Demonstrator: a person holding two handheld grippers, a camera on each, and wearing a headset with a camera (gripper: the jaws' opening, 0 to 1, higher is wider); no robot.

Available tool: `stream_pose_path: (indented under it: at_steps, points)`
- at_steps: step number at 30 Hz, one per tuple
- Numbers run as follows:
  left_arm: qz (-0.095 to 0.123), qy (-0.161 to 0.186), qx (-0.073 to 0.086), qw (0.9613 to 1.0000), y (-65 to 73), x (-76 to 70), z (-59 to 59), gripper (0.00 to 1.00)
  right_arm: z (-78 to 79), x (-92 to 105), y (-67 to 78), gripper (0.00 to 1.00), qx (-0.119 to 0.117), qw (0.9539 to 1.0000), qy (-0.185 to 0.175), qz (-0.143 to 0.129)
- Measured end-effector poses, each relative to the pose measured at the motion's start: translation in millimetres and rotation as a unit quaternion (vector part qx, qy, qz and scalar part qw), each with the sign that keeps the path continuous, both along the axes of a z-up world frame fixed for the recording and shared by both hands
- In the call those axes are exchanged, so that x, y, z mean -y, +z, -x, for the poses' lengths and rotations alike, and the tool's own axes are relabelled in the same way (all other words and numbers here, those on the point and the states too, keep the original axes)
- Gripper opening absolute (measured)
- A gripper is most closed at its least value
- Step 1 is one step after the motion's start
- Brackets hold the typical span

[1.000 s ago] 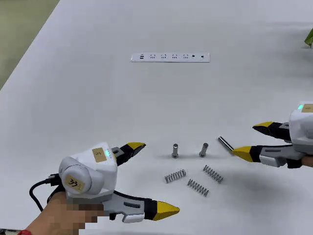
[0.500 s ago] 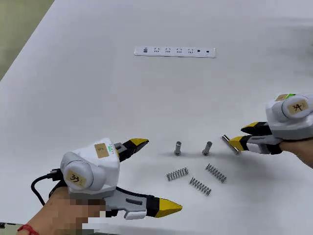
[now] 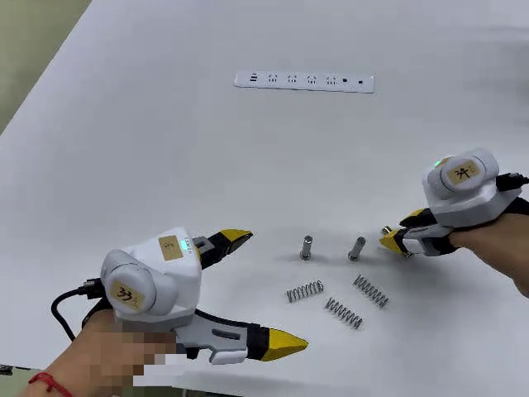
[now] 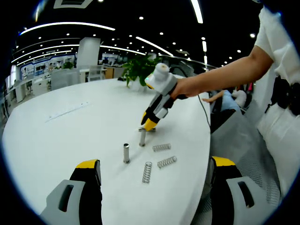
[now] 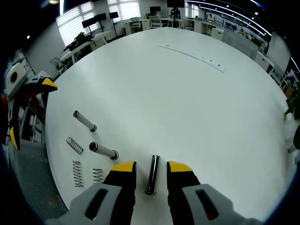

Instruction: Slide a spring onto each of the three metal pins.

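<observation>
Two metal pins stand upright [image 3: 307, 246] [image 3: 357, 247] near the table's front. A third pin [image 5: 152, 174] lies flat, end toward me in the right gripper view. My right gripper [image 3: 395, 241] [image 5: 151, 168] straddles it, jaws narrowed, with thin gaps on both sides. Three springs [image 3: 304, 290] [image 3: 342, 313] [image 3: 371, 291] lie loose just in front of the standing pins. My left gripper [image 3: 263, 289] [image 4: 155, 164] rests wide open at the lower left, holding nothing, pointed at the pins [image 4: 126, 153] [image 4: 142, 137].
A white power strip [image 3: 303, 80] lies far back on the white table [image 3: 165, 149]. The table's front edge runs just below the left gripper. A potted plant [image 4: 136, 70] stands beyond the table in the left gripper view.
My right gripper has moved left and tipped down over the lying pin, and its jaws have narrowed around it. The left gripper has barely moved.
</observation>
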State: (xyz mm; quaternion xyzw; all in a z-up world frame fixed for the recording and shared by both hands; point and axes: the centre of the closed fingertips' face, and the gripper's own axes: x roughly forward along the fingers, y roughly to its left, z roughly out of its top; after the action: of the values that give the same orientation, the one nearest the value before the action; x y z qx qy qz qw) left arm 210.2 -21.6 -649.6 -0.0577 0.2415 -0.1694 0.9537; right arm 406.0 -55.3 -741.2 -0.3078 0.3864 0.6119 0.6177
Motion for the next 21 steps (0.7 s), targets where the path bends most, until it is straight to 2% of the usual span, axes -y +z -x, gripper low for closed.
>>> stream_pose_path:
  at_steps: [6, 17, 21]
  points:
    - [0.002, 0.001, 0.000, 1.0000, -1.1, -0.2, 0.3, 0.98, -0.7, -3.4, -4.5, 0.22, 0.015, 0.9998, -0.001, 0.014]
    - [0.003, -0.001, -0.001, 1.0000, 2.6, 4.0, -1.4, 0.98, 4.4, -2.8, -14.8, 0.18, 0.020, 0.9993, 0.001, 0.031]
    - [0.004, 0.001, 0.003, 1.0000, 5.8, 4.4, -3.4, 0.98, -0.3, -3.4, -16.2, 0.17, 0.025, 0.9991, -0.002, 0.034]
